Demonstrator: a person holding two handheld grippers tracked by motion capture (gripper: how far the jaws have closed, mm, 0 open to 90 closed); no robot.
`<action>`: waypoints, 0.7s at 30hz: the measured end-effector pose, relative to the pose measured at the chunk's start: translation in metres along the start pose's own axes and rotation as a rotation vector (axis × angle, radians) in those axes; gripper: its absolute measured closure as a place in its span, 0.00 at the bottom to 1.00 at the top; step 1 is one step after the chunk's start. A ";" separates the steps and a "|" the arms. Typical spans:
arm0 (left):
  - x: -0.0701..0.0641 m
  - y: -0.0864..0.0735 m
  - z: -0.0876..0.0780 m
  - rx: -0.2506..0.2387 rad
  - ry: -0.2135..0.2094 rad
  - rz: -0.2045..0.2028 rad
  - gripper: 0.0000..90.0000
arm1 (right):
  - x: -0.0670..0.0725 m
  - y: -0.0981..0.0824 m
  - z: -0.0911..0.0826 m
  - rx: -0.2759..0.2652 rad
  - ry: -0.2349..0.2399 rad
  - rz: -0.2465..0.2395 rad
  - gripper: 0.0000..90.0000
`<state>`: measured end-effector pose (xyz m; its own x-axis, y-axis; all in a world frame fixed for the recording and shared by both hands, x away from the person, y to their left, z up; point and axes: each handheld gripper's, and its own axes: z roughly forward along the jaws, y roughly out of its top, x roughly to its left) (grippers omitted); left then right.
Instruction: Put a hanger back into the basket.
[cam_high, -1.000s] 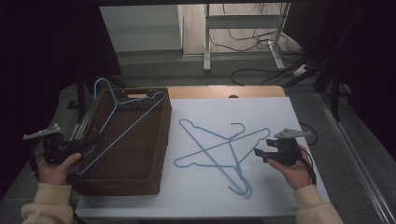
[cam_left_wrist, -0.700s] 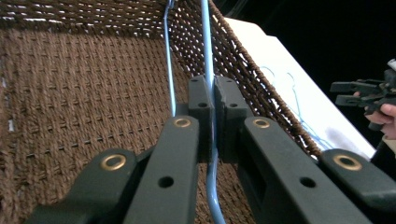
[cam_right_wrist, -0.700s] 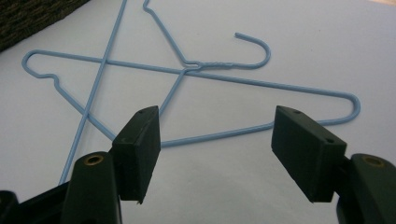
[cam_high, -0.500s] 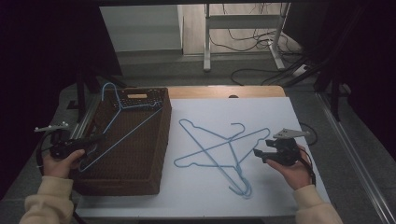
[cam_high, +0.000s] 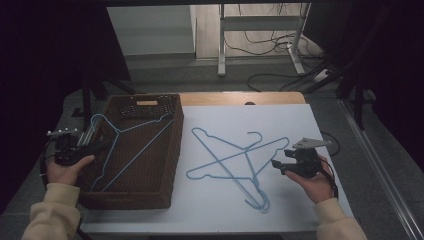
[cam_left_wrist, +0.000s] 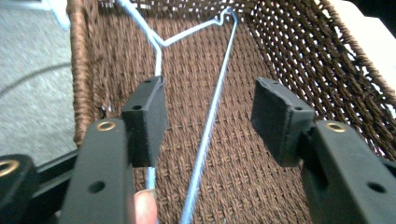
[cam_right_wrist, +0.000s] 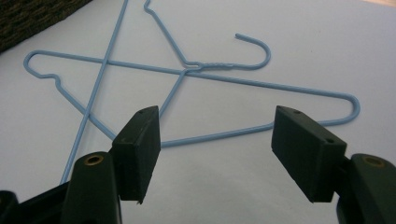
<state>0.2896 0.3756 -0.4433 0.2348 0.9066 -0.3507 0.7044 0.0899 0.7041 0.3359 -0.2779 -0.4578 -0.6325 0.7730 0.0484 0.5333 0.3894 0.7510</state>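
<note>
The blue wire hanger (cam_high: 131, 145) lies tilted in the brown woven basket (cam_high: 165, 165) at the left of the high view, its hook up over the basket's far-left rim, its long bar slanting down toward the lower left. In the left gripper view that hanger (cam_left_wrist: 212, 116) runs straight up the middle of the frame between the jaws — one wire passes clear between the pads, another sits right against the left pad, though whether it actually touches is hard to call from here. The left gripper (cam_high: 95, 148) sits at the basket's left edge, mid-left of the frame, jaws just been opening and now standing apart with nothing clamped.

Over on the white tabletop (cam_high: 300, 120), centre of the frame, two more blue hangers (cam_high: 235, 162) lie crossed over one another, hooks pointing upper right and lower right. The right gripper (cam_high: 275, 165) hovers just beside them at the right, held in the person's right hand (cam_high: 312, 182). In the right gripper view its jaws (cam_right_wrist: 215, 149) stand wide apart above the sheet — empty, with the crossed hangers (cam_right_wrist: 187, 70) spread out ahead across the upper half of that frame.
</note>
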 end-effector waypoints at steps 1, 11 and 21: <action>-0.004 0.000 -0.003 -0.010 -0.005 0.018 0.48 | 0.000 0.000 0.000 0.001 0.000 0.000 0.36; -0.047 -0.001 -0.018 -0.044 -0.116 0.139 0.35 | 0.001 0.001 0.001 0.003 0.001 -0.005 0.36; -0.087 -0.011 -0.006 -0.026 -0.202 0.214 0.31 | 0.003 0.003 0.005 0.014 0.022 -0.010 0.33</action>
<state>0.2573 0.2988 -0.4166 0.5070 0.8057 -0.3063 0.6074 -0.0818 0.7902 0.3383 -0.2724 -0.4584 -0.6499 0.7580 0.0555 0.5349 0.4043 0.7419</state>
